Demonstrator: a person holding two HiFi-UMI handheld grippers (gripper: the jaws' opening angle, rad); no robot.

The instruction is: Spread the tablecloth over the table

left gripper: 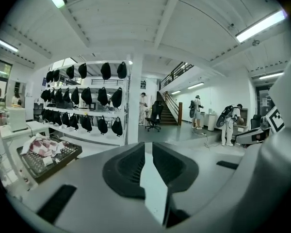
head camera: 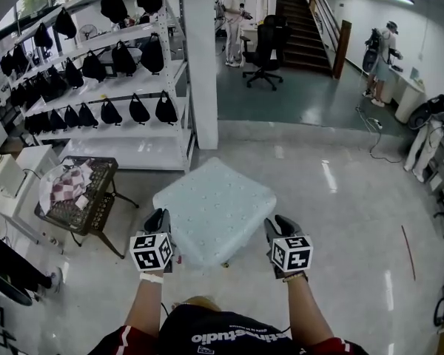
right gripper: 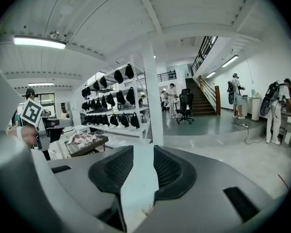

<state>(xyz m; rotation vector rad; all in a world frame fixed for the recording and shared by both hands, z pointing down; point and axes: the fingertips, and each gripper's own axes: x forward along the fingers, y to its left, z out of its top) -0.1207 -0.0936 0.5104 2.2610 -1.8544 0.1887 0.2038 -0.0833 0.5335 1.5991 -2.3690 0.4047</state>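
At middle of floor [head camera: 340, 220], just beyond both tools: pale blue-green tablecloth [head camera: 214, 205], draped over worktop, hiding it. Near-left corner pinched in left tool [head camera: 160, 219], cloth strip clamped between pads. Near-right corner pinched same way in right tool [head camera: 280, 224]. Far left: dark mesh cart [head camera: 96, 207] with checked fabric [head camera: 70, 183], beside shelves [head camera: 174, 150] of black bags [head camera: 138, 110].

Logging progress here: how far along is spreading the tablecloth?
Done: the tablecloth is opened out flat. In hand: the left gripper and right gripper each pinch a near corner; pale cloth shows between both pairs of jaws. Left: lower it, smooth it and release. The table underneath is hidden, so its fit can't be judged.
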